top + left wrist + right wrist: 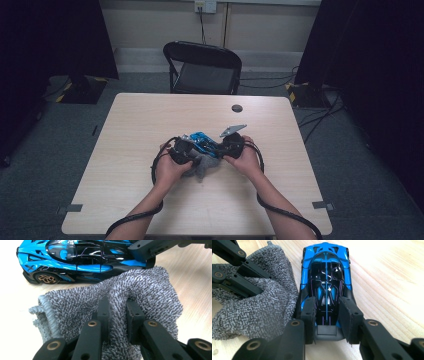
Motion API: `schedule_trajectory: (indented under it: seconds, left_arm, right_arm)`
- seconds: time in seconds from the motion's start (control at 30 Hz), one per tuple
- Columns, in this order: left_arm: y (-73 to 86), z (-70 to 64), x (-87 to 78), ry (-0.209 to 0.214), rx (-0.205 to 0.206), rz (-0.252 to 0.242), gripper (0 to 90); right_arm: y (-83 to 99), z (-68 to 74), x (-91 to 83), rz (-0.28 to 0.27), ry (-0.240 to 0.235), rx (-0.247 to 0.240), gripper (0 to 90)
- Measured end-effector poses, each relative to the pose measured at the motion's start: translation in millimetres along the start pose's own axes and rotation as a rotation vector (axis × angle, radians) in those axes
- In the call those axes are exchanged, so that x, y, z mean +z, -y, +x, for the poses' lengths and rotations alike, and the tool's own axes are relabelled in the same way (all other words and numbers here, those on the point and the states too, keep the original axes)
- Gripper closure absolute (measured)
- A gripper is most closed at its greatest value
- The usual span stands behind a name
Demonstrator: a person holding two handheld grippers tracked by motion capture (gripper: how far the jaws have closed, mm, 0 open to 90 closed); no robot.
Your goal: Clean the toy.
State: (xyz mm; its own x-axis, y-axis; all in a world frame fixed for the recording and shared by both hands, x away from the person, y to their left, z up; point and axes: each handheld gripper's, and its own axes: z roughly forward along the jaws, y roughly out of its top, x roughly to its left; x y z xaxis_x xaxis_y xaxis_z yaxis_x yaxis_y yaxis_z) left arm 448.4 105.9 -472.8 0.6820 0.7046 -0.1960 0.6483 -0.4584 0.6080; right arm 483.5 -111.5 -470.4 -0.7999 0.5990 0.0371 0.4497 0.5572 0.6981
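A blue and black toy car (201,142) stands on the wooden table (140,125) between both hands. My right gripper (327,311) is shut on the car (326,272), its jaws pressing the rear flanks. A grey terry cloth (112,300) lies bunched beside the car (75,257). My left gripper (117,312) is shut on a raised fold of that cloth (262,307). In the high view the left gripper (181,150) and right gripper (231,145) sit close together, with the cloth (202,169) just below them.
A small dark round disc (237,108) lies on the table toward the far side. A black folding chair (202,67) stands beyond the far edge. Cables trail from both grippers off the near edge. Dark curtains flank the room.
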Motion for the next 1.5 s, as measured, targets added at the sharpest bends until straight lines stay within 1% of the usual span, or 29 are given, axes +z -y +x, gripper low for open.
schedule_trajectory:
  seconds: [0.2, 0.23, 0.37, 0.4, 0.43, 0.5, 0.63, 0.73, 0.87, 0.93, 1.03, 1.13, 1.2, 1.43, 1.5]
  left_arm:
    - [-0.6, 2.4, -1.5, -0.025, 0.011, 0.004, 76.6]
    - [-0.3, 3.7, -1.9, -0.02, 0.003, 0.003, 76.6]
    - [1.9, 11.5, -6.0, -0.043, -0.019, 0.0, 76.5]
    - [2.6, 14.2, -7.0, -0.042, -0.025, -0.003, 76.6]
    - [3.4, 15.7, -7.4, -0.049, -0.039, -0.012, 76.5]
    - [4.1, 19.8, -8.5, -0.047, -0.051, -0.013, 76.4]
    - [2.7, 25.2, -8.7, -0.065, -0.064, -0.018, 76.5]
    - [1.7, 28.5, -8.9, -0.074, -0.066, -0.02, 76.5]
    - [1.1, 32.0, -9.1, -0.083, -0.078, -0.022, 76.5]
    - [0.8, 34.0, -9.3, -0.08, -0.088, -0.021, 76.5]
    - [-0.2, 35.8, -9.9, -0.097, -0.087, -0.018, 76.5]
    - [-0.8, 39.1, -10.8, -0.101, -0.099, -0.016, 76.5]
    - [-0.9, 41.2, -11.4, -0.108, -0.099, -0.015, 76.5]
    - [0.2, 48.1, -13.4, -0.12, -0.122, -0.024, 76.5]
    - [0.1, 50.4, -14.5, -0.124, -0.121, -0.02, 76.5]
  right_arm:
    - [0.5, -1.1, 0.0, -0.004, -0.007, 0.001, 67.4]
    - [0.3, -1.1, 0.0, -0.003, -0.006, -0.001, 67.4]
    - [0.0, -1.2, -0.3, 0.003, -0.008, -0.002, 67.4]
    - [0.2, -1.3, -0.4, 0.001, -0.009, 0.0, 67.4]
    - [0.5, -1.5, -0.4, 0.0, -0.01, 0.002, 67.4]
    - [0.5, -1.6, -0.6, 0.0, -0.011, 0.001, 67.4]
    - [0.5, -1.4, -0.6, 0.001, -0.01, 0.0, 67.4]
    - [1.0, -1.5, -0.6, -0.003, -0.011, 0.001, 67.5]
    - [1.2, -1.8, -0.5, -0.005, -0.012, 0.004, 67.4]
    - [1.2, -1.8, -0.5, -0.006, -0.011, 0.006, 67.5]
    - [1.6, -2.0, -0.5, -0.009, -0.013, 0.007, 67.5]
    - [1.7, -1.9, -0.5, -0.01, -0.012, 0.007, 67.5]
    - [1.6, -1.9, -0.5, -0.009, -0.013, 0.007, 67.5]
    - [1.6, -2.5, -0.4, -0.011, -0.016, 0.008, 67.5]
    - [1.7, -2.5, -0.3, -0.011, -0.016, 0.008, 67.5]
